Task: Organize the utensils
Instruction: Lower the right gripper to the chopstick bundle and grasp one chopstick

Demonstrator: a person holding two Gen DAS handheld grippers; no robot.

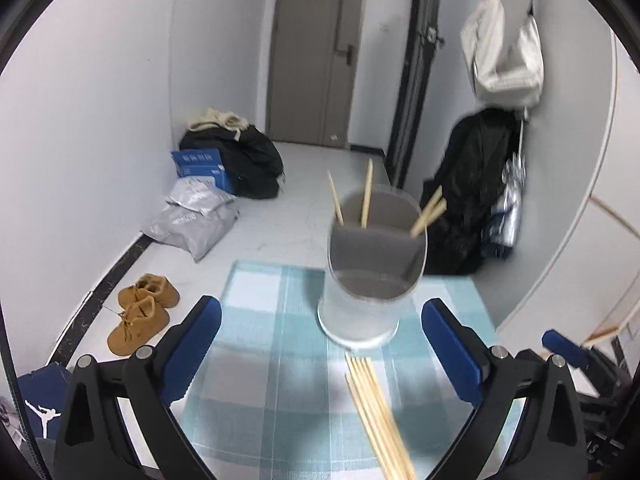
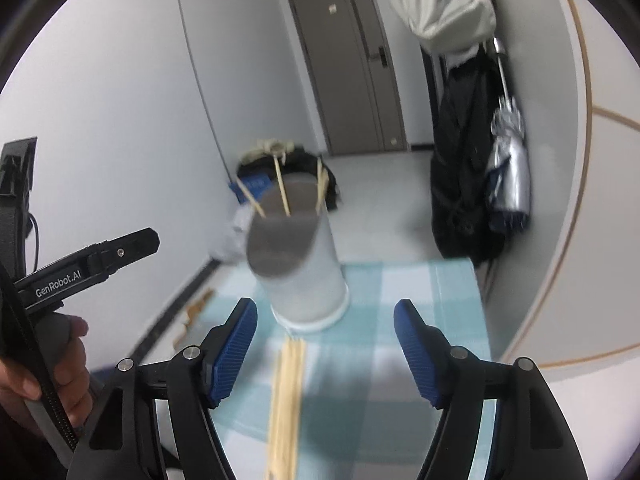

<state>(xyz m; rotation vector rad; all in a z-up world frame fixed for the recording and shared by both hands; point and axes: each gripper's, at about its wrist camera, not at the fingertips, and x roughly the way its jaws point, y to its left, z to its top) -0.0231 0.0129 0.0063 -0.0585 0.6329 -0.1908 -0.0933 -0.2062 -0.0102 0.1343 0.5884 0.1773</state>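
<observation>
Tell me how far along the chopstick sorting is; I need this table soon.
Done: four chopsticks already stand in the white holder. In hand: nothing; the left gripper and right gripper are both open and empty. Left: a bundle of loose chopsticks lies on the checked cloth before the holder.

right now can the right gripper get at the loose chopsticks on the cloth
Probably yes. The right gripper is open, and the loose chopsticks lie on the checked cloth between its fingers, nothing over them. The holder stands just beyond.
</observation>
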